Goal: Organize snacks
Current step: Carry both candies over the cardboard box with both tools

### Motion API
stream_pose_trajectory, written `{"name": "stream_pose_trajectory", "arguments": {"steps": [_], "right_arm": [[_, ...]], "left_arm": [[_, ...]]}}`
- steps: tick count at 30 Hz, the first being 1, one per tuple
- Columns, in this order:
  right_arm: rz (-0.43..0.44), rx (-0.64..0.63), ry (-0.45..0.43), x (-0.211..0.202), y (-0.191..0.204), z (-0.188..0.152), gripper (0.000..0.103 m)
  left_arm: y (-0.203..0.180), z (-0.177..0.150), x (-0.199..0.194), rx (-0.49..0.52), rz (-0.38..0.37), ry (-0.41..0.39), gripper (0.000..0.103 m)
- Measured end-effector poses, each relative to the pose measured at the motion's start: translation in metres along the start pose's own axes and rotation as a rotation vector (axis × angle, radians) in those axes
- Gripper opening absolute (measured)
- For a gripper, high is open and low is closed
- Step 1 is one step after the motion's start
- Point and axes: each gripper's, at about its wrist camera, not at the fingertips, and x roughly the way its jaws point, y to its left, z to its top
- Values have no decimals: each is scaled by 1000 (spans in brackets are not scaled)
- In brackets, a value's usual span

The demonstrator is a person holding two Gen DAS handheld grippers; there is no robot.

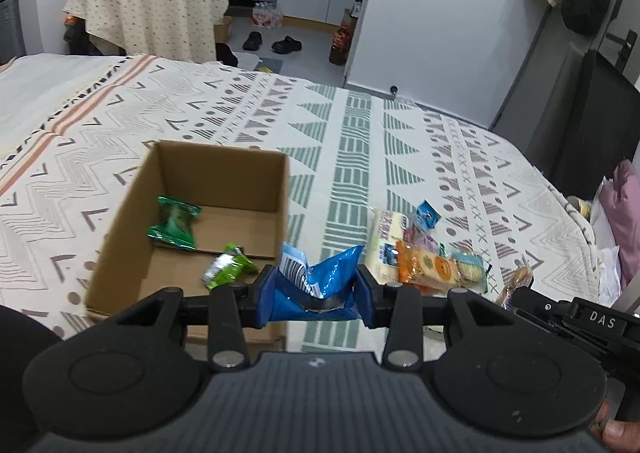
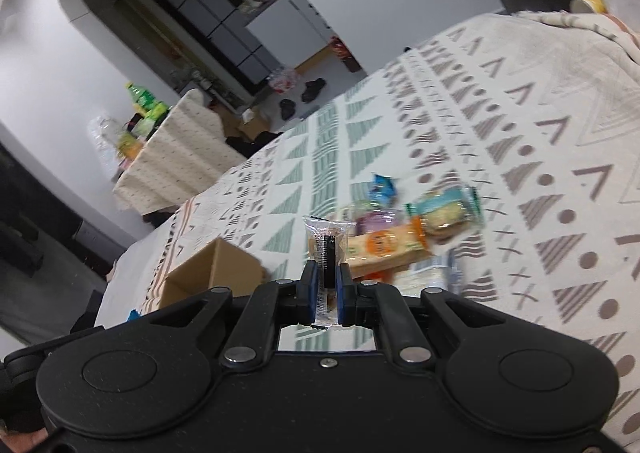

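Blue snack packet crumpled and clamped between the left gripper pads, lifted above the patterned bedspread, just right of the open cardboard box. Inside the box: green wrapped snack and light green packet. Clear wrapped dark snack pinched upright in the right gripper, jaws narrow. Remaining snack pile loose on the bedspread beyond.

The left gripper tilts downward, its jaws partly apart and clamped on a blue packet. The right gripper is pinched nearly closed on a clear sachet standing upright between its pads.
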Motion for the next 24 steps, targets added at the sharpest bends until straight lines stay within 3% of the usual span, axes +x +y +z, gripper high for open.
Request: {"name": "stream_pose_trajectory", "arguments": {"steps": [14, 24], "right_arm": [[79, -104, 29, 27, 82, -26, 9], [116, -109, 32, 49, 119, -32, 9]], "left_arm": [[66, 15, -26, -73, 23, -43, 40], [108, 27, -15, -91, 22, -17, 40]]}}
